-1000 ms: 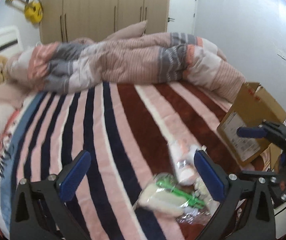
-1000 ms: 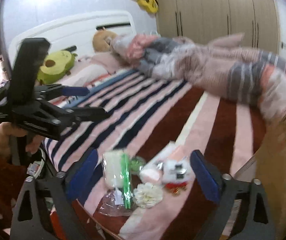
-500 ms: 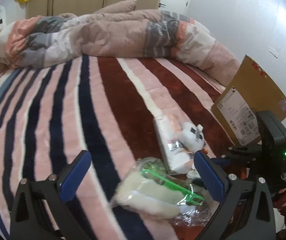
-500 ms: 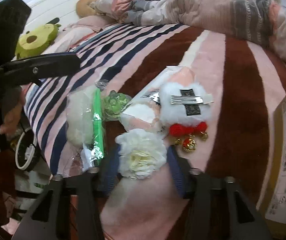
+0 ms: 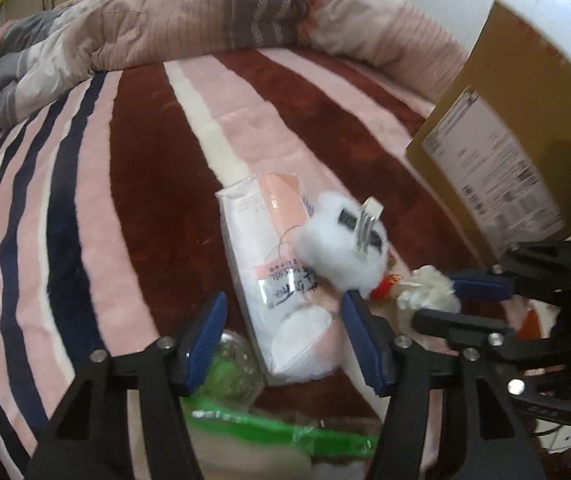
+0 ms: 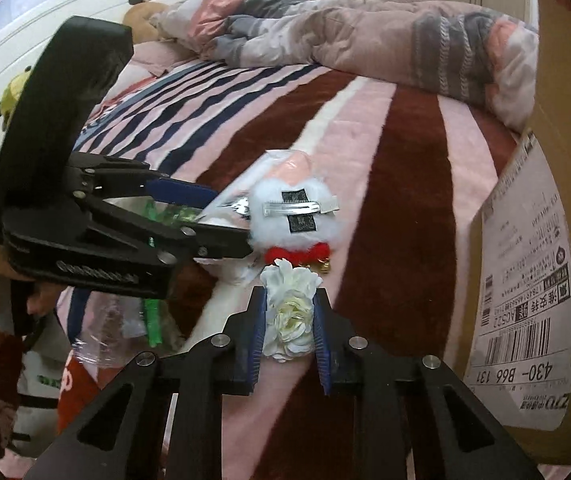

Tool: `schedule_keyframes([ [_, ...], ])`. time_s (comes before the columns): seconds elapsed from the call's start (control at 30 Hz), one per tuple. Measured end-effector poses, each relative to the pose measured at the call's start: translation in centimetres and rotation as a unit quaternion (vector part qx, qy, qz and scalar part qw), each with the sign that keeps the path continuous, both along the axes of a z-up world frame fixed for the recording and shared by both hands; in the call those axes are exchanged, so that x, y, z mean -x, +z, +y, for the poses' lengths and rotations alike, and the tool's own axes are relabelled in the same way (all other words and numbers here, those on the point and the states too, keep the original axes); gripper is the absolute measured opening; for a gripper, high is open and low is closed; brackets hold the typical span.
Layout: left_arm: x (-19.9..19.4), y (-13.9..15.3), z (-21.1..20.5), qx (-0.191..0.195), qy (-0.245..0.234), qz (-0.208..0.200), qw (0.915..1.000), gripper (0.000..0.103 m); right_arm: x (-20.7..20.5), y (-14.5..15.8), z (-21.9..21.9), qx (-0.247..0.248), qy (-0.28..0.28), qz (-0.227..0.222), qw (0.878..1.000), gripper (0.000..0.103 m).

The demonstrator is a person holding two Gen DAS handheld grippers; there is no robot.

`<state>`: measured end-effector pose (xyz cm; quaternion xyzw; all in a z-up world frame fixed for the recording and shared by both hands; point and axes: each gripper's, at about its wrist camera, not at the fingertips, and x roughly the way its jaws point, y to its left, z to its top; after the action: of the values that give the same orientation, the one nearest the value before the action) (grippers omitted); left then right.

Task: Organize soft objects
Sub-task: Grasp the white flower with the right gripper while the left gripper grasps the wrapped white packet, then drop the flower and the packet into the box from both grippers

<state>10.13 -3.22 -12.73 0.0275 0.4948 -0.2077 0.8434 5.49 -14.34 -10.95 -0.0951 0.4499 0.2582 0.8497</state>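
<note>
The right claw (image 6: 288,330) is clenched on the white fabric flower (image 6: 291,316), its blue pads pressed against both sides of the petals at the lower middle of the right wrist frame. The flower lies on the striped blanket (image 6: 401,184) of the bed, just below the white fluffy hair clip (image 6: 299,216) with its red pompoms and small bell.

The left claw (image 5: 283,338) is released, its fingers standing wide on either side of the lower end of the pink-and-white packet (image 5: 277,264), which sits in the middle of the left wrist frame with the fluffy clip resting against its right edge. A clear bag with a green strip (image 5: 253,428) lies under the left fingers at the bottom of that frame.

The step in hand looks like lifting the flower toward the cardboard box (image 6: 525,280) at the right edge of the frame. To do it well, I would keep the squeeze light enough not to crush the petals and raise it straight up, so the bell and pompoms just beside it are not snagged. The left claw should close on the packet only once centred, clear of the fluffy clip leaning on it, or both may drag together.
</note>
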Motion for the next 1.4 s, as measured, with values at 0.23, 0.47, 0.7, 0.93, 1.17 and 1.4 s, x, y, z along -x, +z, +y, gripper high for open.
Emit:
schedule_keyframes([
  [0.23,0.2,0.5,-1.2,-0.027,-0.013,-0.016,0.9994,0.016,-0.6,0.2,-0.3,-0.019,-0.01,0.001,1.0,0.018],
  [0.47,0.7,2.9,0.5,-0.011,0.005,-0.039,0.9992,0.014,0.2,1.8,-0.2,-0.025,-0.016,-0.017,0.999,0.018],
  [0.7,2.4,7.5,3.4,0.003,0.033,-0.078,0.9963,0.014,0.7,5.1,0.5,-0.04,-0.012,-0.041,0.998,0.018],
  [0.93,5.2,13.2,3.6,0.004,0.039,-0.132,0.9905,0.014,2.0,11.2,0.2,-0.073,0.009,-0.093,0.993,0.018],
  [1.17,6.7,18.5,-0.9,0.031,0.005,-0.171,0.9847,0.014,3.4,17.0,-4.4,-0.096,-0.005,-0.155,0.983,0.018],
  [1.4,5.8,20.9,-8.8,0.053,-0.053,-0.174,0.9818,0.014,3.9,18.1,-12.4,-0.085,-0.064,-0.172,0.979,0.018],
])
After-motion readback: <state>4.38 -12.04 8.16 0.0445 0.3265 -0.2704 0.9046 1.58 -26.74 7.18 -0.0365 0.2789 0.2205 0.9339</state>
